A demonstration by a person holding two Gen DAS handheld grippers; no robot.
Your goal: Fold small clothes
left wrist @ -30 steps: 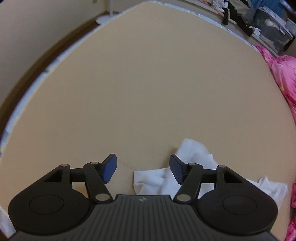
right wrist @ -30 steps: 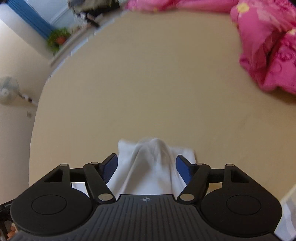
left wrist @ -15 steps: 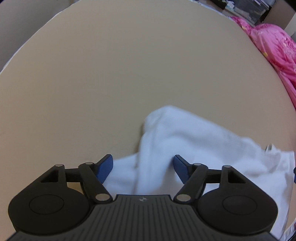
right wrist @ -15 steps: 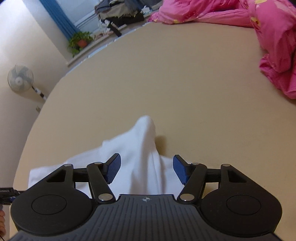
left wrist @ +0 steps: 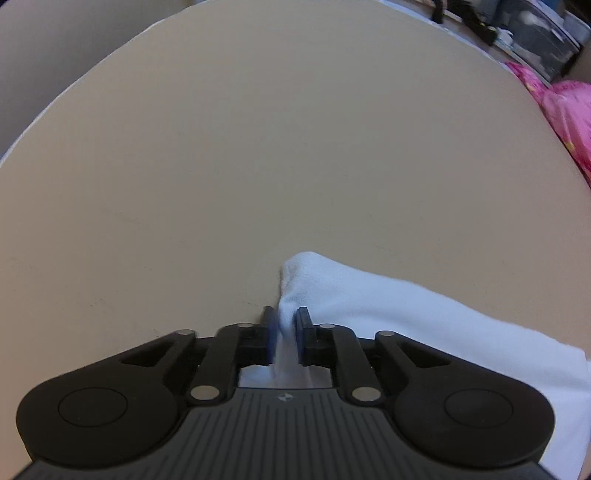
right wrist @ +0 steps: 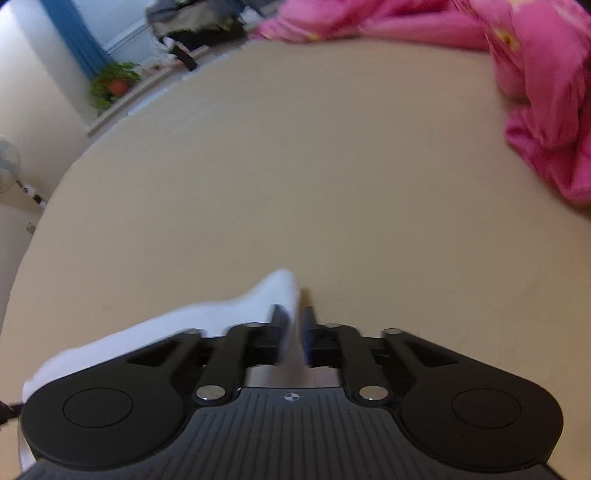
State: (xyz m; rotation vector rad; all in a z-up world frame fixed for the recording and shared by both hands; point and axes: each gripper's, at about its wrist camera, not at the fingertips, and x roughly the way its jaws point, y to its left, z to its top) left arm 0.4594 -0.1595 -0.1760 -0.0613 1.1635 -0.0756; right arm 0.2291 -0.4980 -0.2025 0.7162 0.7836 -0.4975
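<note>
At the far right of the left wrist view, clear plastic storage bins (left wrist: 543, 33) stand beyond the bed; their contents are too blurred to name. In the right wrist view a potted plant (right wrist: 114, 83) sits on a far-left ledge beside a blue curtain (right wrist: 77, 40), with a dark heap of clothes (right wrist: 195, 26) further along.

The white garment (left wrist: 388, 317) lies on the beige bedsheet (left wrist: 277, 147), near the cameras. The left gripper (left wrist: 284, 325) is clenched on one bunched corner of it; a peak of cloth sticks out just past the fingertips, and the rest trails off to the right and near side. The right gripper (right wrist: 294, 325) is likewise pinched onto a corner of the white garment (right wrist: 207, 321), the cloth poking up beyond its tips and spreading left and nearer. A pink quilt (right wrist: 535, 81) is heaped at the far right of the bedsheet (right wrist: 314, 166), well apart from the garment. A white fan (right wrist: 7, 162) stands at the left edge.
</note>
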